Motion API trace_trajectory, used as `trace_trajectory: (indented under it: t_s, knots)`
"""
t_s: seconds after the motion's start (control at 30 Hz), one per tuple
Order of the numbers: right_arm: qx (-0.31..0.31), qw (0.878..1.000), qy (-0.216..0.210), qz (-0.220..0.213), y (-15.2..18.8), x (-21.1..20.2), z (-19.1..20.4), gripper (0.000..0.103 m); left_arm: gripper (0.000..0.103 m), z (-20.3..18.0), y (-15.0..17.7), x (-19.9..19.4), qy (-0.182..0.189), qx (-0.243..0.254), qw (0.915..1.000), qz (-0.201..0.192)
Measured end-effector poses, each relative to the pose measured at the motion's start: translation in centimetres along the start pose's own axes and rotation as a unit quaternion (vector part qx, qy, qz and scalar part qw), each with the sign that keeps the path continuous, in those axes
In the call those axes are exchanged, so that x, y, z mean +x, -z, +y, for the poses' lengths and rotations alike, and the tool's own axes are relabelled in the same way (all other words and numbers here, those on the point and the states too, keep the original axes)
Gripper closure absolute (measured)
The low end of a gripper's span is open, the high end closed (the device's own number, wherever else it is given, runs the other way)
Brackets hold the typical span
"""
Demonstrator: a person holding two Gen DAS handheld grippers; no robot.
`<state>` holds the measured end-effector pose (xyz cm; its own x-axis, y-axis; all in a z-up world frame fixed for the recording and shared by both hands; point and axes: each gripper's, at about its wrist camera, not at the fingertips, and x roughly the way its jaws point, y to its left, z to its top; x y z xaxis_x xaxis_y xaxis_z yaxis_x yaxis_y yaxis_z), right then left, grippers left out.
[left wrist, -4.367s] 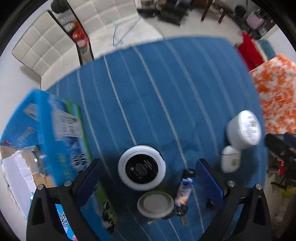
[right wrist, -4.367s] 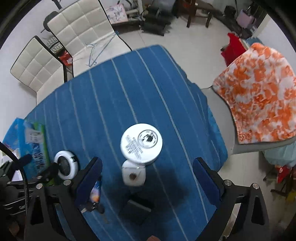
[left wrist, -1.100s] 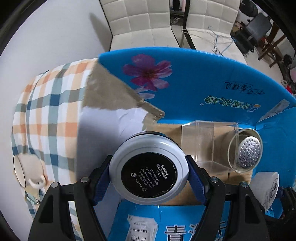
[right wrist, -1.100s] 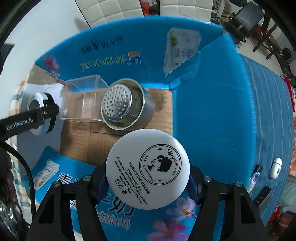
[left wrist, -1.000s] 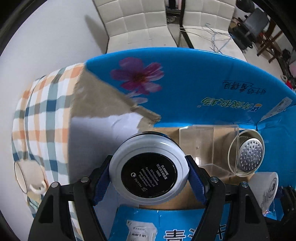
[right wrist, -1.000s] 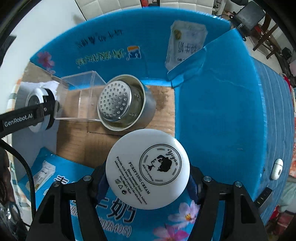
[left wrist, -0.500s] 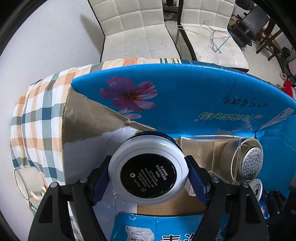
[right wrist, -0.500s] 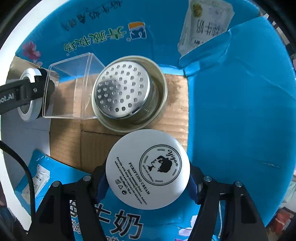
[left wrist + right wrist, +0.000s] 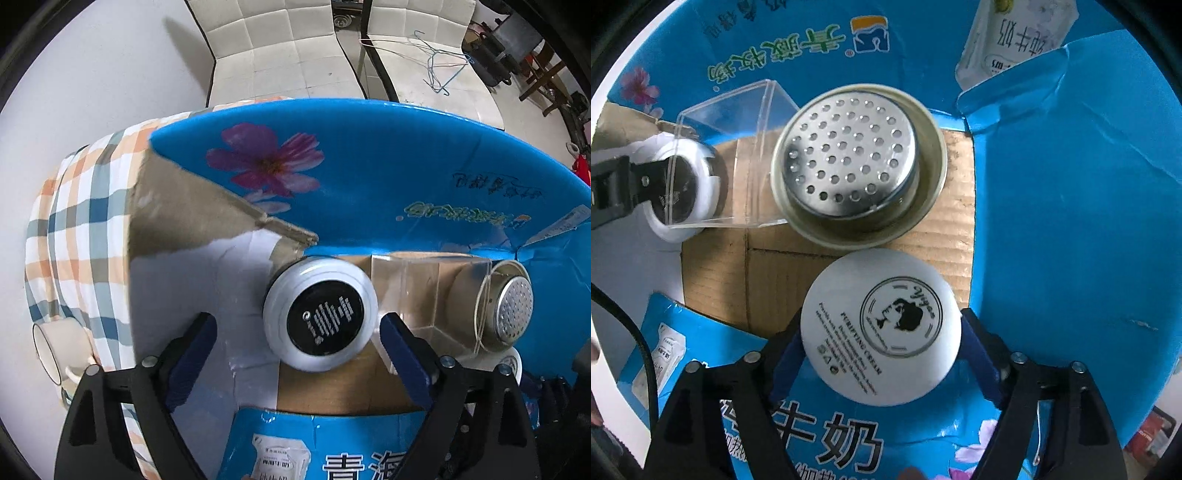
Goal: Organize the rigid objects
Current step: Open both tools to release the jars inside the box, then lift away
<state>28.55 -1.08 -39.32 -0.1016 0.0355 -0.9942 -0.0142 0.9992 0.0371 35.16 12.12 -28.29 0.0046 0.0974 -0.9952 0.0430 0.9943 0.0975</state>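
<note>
Left tongs (image 9: 295, 354): we have just been spreading them; the black-lidded jar (image 9: 320, 313) sits released on the box (image 9: 369, 177) floor.
Right tongs (image 9: 882, 354): we have just been widening them; pads look clear of the white cream jar (image 9: 881, 338), at 6 o'clock of the metal strainer (image 9: 849, 162).

Blue flower-printed box (image 9: 369, 177), white jar (image 9: 881, 339), black-topped white jar (image 9: 320, 313), orange-blue checked cloth (image 9: 77, 229).

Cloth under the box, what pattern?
Checked cloth, white with orange, blue and grey stripes; clearest in the left wrist view.
</note>
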Motion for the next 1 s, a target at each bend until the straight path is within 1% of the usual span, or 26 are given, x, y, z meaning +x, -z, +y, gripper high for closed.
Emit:
trace_trajectory:
  t_s: [0.03,0.1,0.13,0.23,0.43,0.67,0.8,0.87,1.0]
  knots:
    - [0.0,1.0,0.0,-0.004,0.3,-0.2,0.3,0.011,0.009,0.0,0.3,-0.3,0.0,0.0,1.0,-0.002]
    - [0.002,1.0,0.005,-0.016,0.3,-1.1,0.2,0.006,0.002,0.2,0.9,-1.1,0.003,-0.004,0.9999,-0.013]
    - [0.003,1.0,0.008,-0.023,0.4,-1.5,0.1,0.004,0.0,0.4,1.3,-1.7,0.008,-0.009,0.9997,-0.02]
    - [0.009,0.999,0.008,-0.04,0.7,-3.0,-0.4,0.004,0.0,1.0,2.3,-3.0,0.018,-0.019,0.9991,-0.034]
    - [-0.001,0.997,0.003,-0.075,3.1,-7.1,-0.3,0.004,0.0,1.5,5.5,-6.4,0.031,-0.028,0.9967,-0.069]
    - [-0.027,0.992,-0.008,-0.124,6.7,-11.9,0.3,0.004,0.0,2.2,9.4,-11.1,0.035,-0.04,0.9918,-0.116]
    - [-0.031,0.989,-0.021,-0.143,8.8,-13.1,0.3,0.004,0.0,2.5,11.0,-13.5,0.045,-0.046,0.9888,-0.135]
    - [-0.034,0.987,-0.028,-0.154,9.8,-14.9,0.4,0.004,0.0,2.4,11.9,-14.6,0.044,-0.044,0.9876,-0.144]
    - [-0.037,0.983,-0.041,-0.174,11.3,-17.0,0.2,0.004,0.0,2.1,13.6,-16.7,0.051,-0.041,0.985,-0.16]
